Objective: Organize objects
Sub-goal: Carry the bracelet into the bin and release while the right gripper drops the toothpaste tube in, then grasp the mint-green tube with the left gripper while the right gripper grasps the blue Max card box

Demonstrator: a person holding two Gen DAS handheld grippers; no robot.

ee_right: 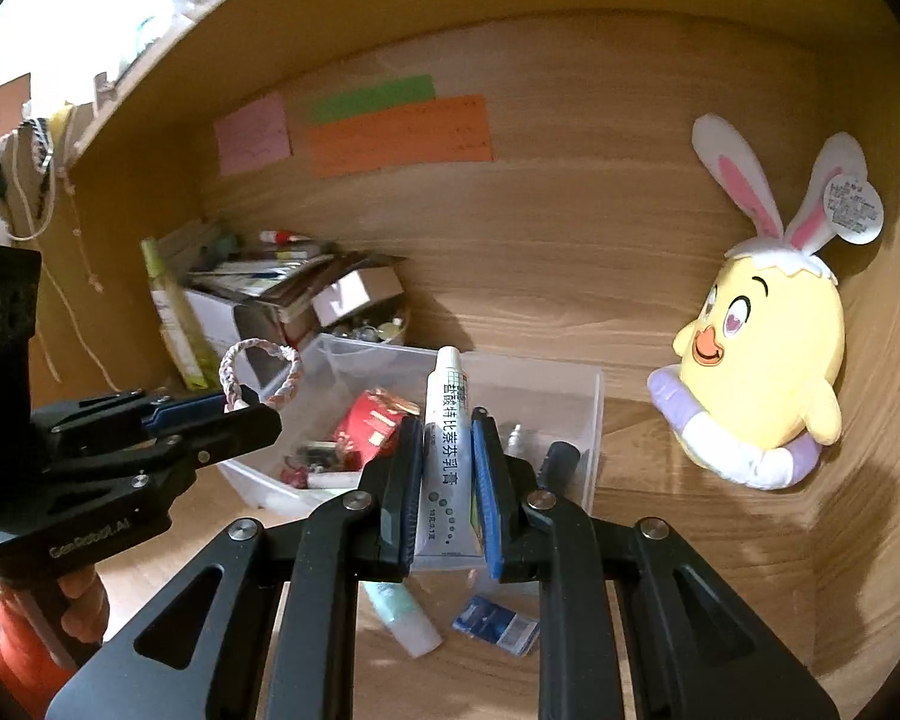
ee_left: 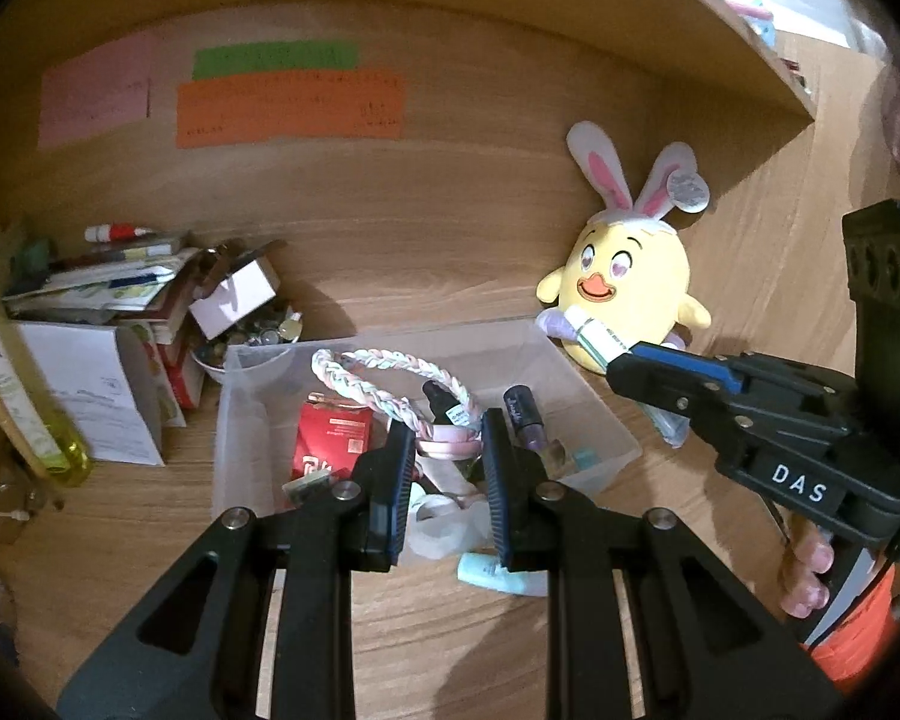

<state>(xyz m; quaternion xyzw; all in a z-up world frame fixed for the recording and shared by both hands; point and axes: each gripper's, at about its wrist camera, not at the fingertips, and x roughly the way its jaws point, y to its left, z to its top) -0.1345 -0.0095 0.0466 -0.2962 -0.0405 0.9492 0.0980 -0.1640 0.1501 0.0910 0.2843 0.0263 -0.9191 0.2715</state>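
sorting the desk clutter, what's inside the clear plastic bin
In the clear plastic bin: a red packet, a dark dropper bottle, a purple glittery tube and pink headband. The left claw and piled items hide the bin's bottom.

We note a yellow chick plush (ee_right: 762, 354) with rabbit ears leaning against the right wall of the wooden alcove (ee_right: 570, 228); a paper tag (ee_right: 852, 207) hangs from 1 ear. On the back panel we see 3 paper notes: a pink note (ee_right: 252, 132), a green note (ee_right: 372, 97) and an orange note (ee_right: 399, 135), the green one overlapping the orange one's top edge. At the left we see a stack of books and papers (ee_left: 120, 276), a tilted small white box (ee_left: 234, 297) just beside it, and a white folded card (ee_left: 105, 396) standing in front.
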